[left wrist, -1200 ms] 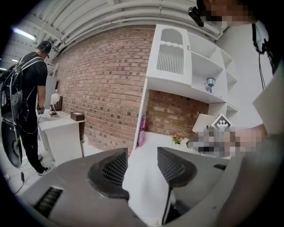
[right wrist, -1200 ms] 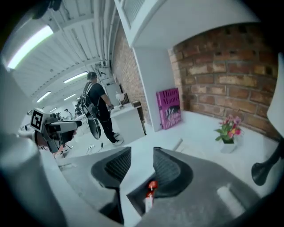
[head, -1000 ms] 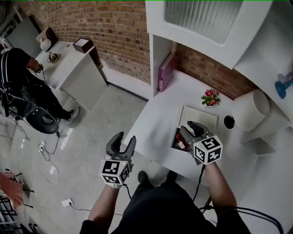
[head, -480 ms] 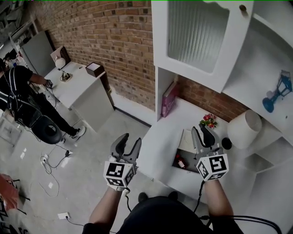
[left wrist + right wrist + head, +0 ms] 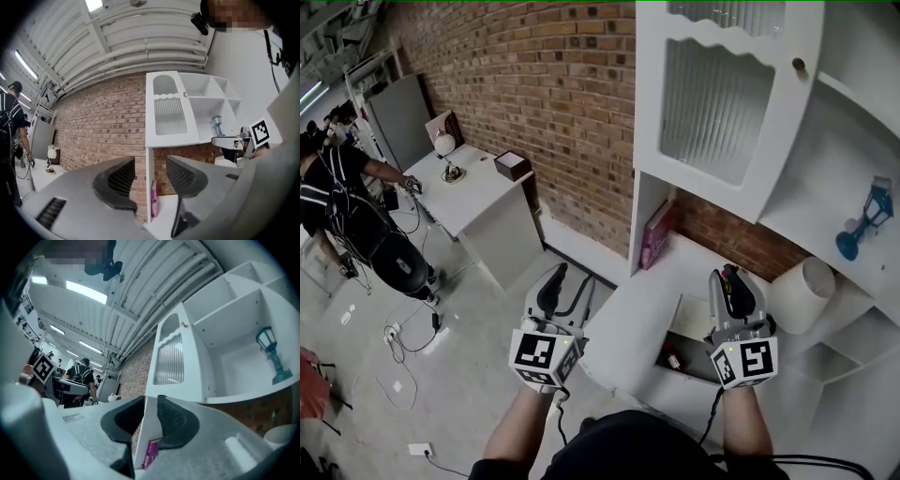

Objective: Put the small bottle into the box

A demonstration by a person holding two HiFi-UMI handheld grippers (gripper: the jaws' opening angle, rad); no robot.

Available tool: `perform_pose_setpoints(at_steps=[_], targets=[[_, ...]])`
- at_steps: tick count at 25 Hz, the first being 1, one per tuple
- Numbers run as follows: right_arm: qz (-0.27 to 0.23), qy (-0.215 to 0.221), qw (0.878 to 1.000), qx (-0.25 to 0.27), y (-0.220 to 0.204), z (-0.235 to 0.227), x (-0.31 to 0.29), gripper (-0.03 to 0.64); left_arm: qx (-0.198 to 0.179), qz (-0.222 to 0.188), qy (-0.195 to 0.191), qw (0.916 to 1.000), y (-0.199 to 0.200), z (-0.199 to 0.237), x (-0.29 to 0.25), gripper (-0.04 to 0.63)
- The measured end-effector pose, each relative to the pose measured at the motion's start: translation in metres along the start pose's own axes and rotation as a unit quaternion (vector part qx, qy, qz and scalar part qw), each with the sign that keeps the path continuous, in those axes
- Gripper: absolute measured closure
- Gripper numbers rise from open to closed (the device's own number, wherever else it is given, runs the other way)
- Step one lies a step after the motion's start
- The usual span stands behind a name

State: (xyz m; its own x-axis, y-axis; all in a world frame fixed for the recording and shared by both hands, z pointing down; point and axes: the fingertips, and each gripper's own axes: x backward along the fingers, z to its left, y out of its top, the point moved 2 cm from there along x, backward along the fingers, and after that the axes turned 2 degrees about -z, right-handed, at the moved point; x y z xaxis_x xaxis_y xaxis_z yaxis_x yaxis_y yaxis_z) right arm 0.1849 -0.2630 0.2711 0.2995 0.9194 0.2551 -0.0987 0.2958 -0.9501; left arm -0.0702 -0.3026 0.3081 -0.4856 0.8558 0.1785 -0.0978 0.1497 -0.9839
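**Brick wall, white shelves, and the bottle lying in the box**

Brick wall (image 5: 553, 103) fills the back of the room. Against it stands a white cabinet (image 5: 722, 103) with a ribbed glass door and open shelves to its right. Below the cabinet runs a white desk (image 5: 637, 319). Well apart on the left is a second white table (image 5: 478, 192) with a person (image 5: 356, 225) in black standing at it. A white lampshade (image 5: 802, 295) sits on the desk under the shelves.

The left gripper (image 5: 565, 286) is held up over the floor, just off the desk's near left edge. Its own view shows the two jaws apart with nothing between them, only the wall and cabinet beyond. The right gripper (image 5: 729, 278) is held up over the desk, and in the head view it overlaps the right side of the box. Its jaws have just been closing and now stand with only a narrow slit between them. Nothing is held there, and the cabinet's edge shows through the gap.

The box (image 5: 690, 354) sits open on the desk, dark inside, with a pale flap behind it. A pink book (image 5: 656, 234) stands upright in the corner under the cabinet. A blue lantern (image 5: 862, 220) stands on an open shelf. The small bottle (image 5: 673, 359) shows as a little red shape inside the box near its left side, clear of both grippers.
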Motion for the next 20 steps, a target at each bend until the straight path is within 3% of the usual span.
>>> perform_pose_setpoints(at_steps=[8, 20], targets=[[-0.023, -0.012, 0.999, 0.029, 0.009, -0.005, 0.004, 0.538, -0.028, -0.017, 0.008, 0.9994, 0.015, -0.004, -0.004, 0.39], [-0.007, -0.006, 1.0, 0.016, -0.008, -0.014, 0.002, 0.538, -0.023, -0.004, 0.02, 0.9995, 0.002, 0.001, -0.008, 0.39]])
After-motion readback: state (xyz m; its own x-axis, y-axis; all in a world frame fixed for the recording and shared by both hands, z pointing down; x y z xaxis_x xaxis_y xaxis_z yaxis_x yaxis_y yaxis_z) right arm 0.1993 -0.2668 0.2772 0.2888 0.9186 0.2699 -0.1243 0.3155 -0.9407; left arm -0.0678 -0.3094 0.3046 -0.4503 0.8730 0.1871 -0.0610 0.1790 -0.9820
